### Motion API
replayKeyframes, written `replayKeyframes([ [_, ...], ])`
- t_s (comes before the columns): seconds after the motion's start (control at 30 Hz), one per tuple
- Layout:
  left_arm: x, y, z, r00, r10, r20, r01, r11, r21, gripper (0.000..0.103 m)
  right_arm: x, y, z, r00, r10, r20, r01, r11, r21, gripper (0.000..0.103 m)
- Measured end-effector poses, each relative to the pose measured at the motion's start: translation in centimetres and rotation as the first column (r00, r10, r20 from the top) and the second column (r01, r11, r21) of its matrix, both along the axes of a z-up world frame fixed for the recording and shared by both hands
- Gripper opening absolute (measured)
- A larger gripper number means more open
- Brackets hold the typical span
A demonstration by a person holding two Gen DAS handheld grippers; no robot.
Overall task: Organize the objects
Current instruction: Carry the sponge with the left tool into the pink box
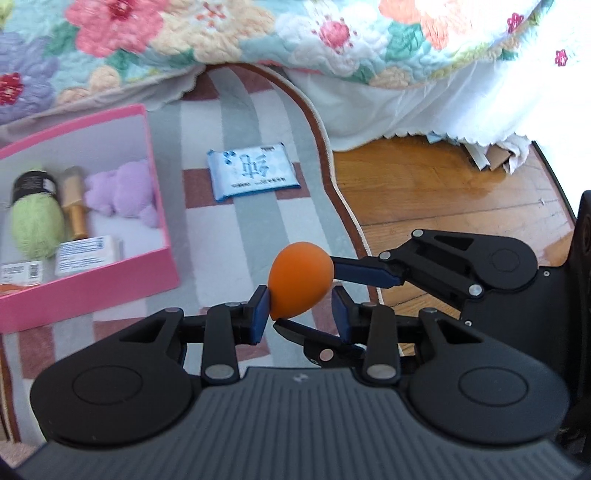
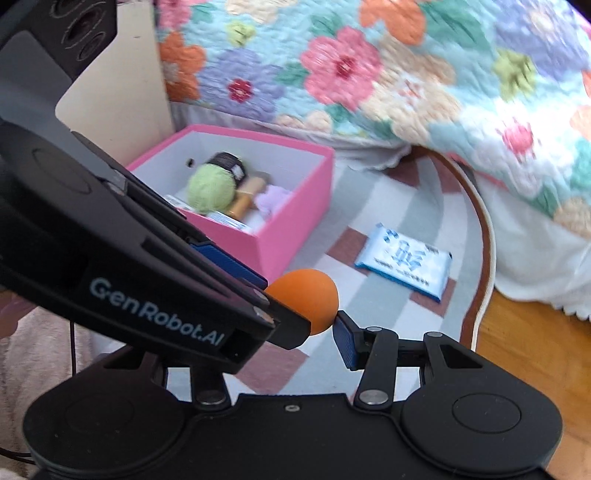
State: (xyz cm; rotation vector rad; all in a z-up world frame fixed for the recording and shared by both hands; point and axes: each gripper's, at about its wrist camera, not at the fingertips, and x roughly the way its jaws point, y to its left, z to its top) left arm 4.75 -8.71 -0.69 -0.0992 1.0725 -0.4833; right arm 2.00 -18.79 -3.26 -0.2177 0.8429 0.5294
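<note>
1. Locate the orange sponge (image 1: 301, 280). It is egg-shaped and sits in the air above the rug (image 1: 236, 236), between both tools, just to the right of the pink box (image 1: 110, 291).

2. Check the right tool (image 2: 303, 330). Its fingers bear on opposite sides of the sponge, one on the rounded end and one under the narrow tip, so treat it as the tool carrying the load. One of its fingers is hidden in its own view.

3. Check the left tool (image 1: 301, 312). It is released: one blue pad touches the sponge, while the other stands slightly apart. The crossed arrangement suggests a handover, putting the sponge on the side nearer the box.

4. Note the box contents: green yarn (image 1: 37, 225), a gold tube (image 1: 75, 206), a lilac plush (image 1: 125, 192) and small white cartons (image 1: 86, 254). Free space appears limited to the right half.

5. Note the blue-and-white packet (image 1: 255, 171), which lies flat on the rug, well apart from the box and not yet sorted.

6. Mind the obstructions: each tool's linkage crowds the other, and the quilt (image 1: 221, 33) overhangs behind the box.
</note>
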Motion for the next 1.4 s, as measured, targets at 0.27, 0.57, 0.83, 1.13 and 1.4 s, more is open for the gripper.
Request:
replayKeyframes([
  [0.27, -2.3, 4.5, 3.9, 0.991, 0.082, 0.109, -0.081, 0.997, -0.011, 0.035, -0.6, 3.8, 3.5, 0.992, 0.086, 0.09, -0.083, 0.996, -0.029, 0.053],
  [0.57, -1.6, 9.7, 7.8, 0.976, 0.138, 0.169, -0.139, 0.99, -0.002, 0.035, 0.4, 8.2, 7.1, 0.976, 0.157, 0.148, -0.158, 0.987, -0.006, 0.053],
  [0.83, 3.4, 14.6, 8.2, 0.97, 0.21, 0.124, -0.202, 0.976, -0.077, 0.035, 5.6, 12.5, 8.8, 0.979, 0.184, 0.084, -0.186, 0.982, 0.016, 0.053],
  [1.13, 10.9, 16.9, 0.4, 0.951, 0.308, -0.016, -0.307, 0.94, -0.152, 0.035, 12.9, 15.6, 4.2, 0.987, 0.157, -0.047, -0.158, 0.987, -0.021, 0.053],
  [1.4, 14.2, 18.4, -8.5, 0.901, 0.391, -0.188, -0.423, 0.89, -0.173, 0.035, 17.7, 17.2, -3.8, 0.967, 0.159, -0.198, -0.177, 0.982, -0.073, 0.053],
])
